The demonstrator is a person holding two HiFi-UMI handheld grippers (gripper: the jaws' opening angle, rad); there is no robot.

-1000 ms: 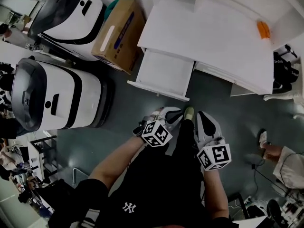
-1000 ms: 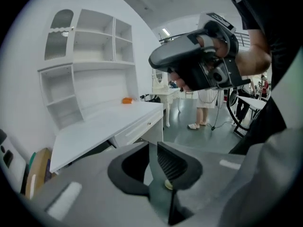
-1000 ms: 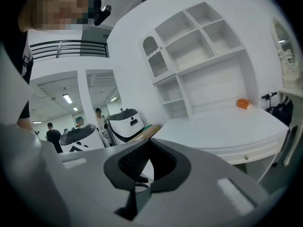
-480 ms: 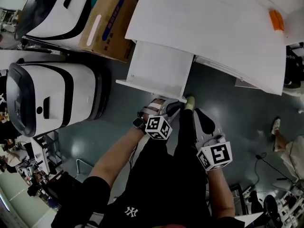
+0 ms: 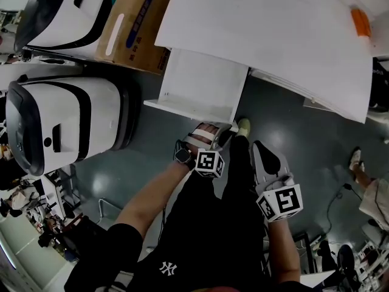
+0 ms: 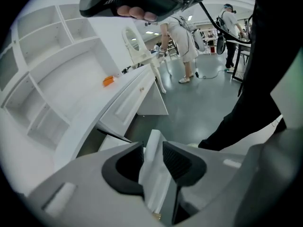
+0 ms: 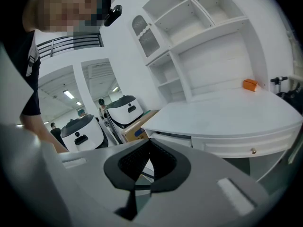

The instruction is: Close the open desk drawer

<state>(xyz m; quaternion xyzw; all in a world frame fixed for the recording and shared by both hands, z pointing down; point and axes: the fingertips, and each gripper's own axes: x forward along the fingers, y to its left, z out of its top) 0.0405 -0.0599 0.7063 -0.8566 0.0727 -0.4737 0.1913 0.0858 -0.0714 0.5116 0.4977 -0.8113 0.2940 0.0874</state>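
The white desk [image 5: 273, 29] has one drawer [image 5: 200, 84] pulled out at its left end. My left gripper [image 5: 220, 132] reaches the right end of the drawer front [image 5: 188, 111]. In the left gripper view the white drawer front [image 6: 154, 174] stands between the jaws, and the left gripper [image 6: 152, 150] is shut on it. My right gripper [image 5: 258, 148] hangs back beside the person's leg, to the right of the drawer and apart from it. The right gripper [image 7: 147, 157] is shut with nothing between its pads and faces the desk [image 7: 227, 112].
Two white wheeled robots [image 5: 61, 120] [image 5: 73, 5] and a cardboard box [image 5: 130, 29] stand left of the drawer. A small orange object [image 5: 360, 22] lies on the desk's far right. Another person [image 5: 371, 193] stands at the right edge. Grey floor lies under the desk.
The person has stepped closer to the desk. My left gripper has moved forward from in front of the body to the drawer front. The right gripper has stayed back.
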